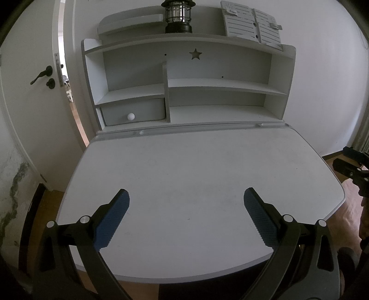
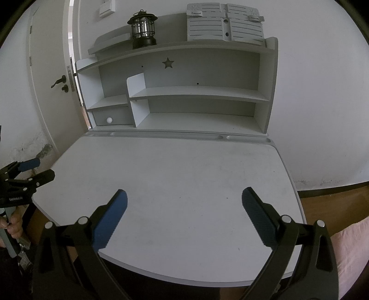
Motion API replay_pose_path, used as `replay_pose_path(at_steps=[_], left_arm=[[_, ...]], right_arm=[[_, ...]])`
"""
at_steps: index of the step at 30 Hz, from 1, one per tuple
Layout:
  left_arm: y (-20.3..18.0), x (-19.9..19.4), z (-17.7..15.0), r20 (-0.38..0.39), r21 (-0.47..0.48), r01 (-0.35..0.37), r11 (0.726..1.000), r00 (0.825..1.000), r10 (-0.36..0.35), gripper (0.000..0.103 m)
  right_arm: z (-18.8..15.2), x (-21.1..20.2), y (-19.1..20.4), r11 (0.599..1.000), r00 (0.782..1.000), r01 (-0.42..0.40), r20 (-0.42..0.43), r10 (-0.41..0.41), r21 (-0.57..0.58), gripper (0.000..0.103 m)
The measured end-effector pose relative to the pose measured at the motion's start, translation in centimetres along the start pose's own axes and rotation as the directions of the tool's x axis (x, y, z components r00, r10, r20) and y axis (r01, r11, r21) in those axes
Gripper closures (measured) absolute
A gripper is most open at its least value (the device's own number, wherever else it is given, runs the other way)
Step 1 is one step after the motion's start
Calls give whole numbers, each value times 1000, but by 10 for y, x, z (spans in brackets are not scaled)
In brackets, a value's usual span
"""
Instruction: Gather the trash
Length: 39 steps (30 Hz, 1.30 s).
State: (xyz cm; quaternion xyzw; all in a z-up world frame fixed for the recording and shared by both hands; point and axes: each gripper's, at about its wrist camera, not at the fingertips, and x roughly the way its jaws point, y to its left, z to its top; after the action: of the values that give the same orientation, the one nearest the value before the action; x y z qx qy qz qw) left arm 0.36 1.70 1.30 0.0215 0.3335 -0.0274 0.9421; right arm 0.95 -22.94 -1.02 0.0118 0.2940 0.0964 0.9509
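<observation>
I am holding my left hand-held gripper (image 1: 186, 196) over the near edge of the desk (image 1: 196, 166), its blue pads (image 1: 111, 221) spread wide and gripping nothing. Further back, a black lantern (image 1: 178, 16) is standing on the top shelf (image 1: 207, 38). I am keeping my right hand-held gripper (image 2: 184, 196) wide open too, empty. I cannot see any trash on the desk.

1 desk (image 1: 196, 166), 1 lamp (image 1: 178, 16), 1 drawer w/ 1 knob (image 1: 131, 116), 1 star hole (image 1: 195, 54), 1 door (image 1: 34, 97), 2 grippers: left gripper (image 1: 186, 207), right gripper (image 2: 184, 207).
</observation>
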Motion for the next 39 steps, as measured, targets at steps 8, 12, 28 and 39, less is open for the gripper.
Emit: replay_pose_path(at_steps=[8, 12, 28, 39], left_arm=[[-1, 0, 0, 0, -1, -1, 1000, 1000, 1, 7], [-2, -1, -1, 0, -3, -3, 1000, 1000, 3, 7], [2, 3, -4, -11, -12, -9, 1000, 1000, 9, 7], [-2, -1, -4, -17, -9, -22, 1000, 1000, 22, 7]], right_arm=[[0, 0, 0, 1000, 1000, 0, 1, 0, -1, 7], [0, 0, -1, 1000, 1000, -1, 0, 1, -1, 7], [0, 0, -1, 1000, 1000, -2, -1, 2, -2, 7], [-1, 0, 0, 1000, 1000, 2, -2, -2, 0, 7]])
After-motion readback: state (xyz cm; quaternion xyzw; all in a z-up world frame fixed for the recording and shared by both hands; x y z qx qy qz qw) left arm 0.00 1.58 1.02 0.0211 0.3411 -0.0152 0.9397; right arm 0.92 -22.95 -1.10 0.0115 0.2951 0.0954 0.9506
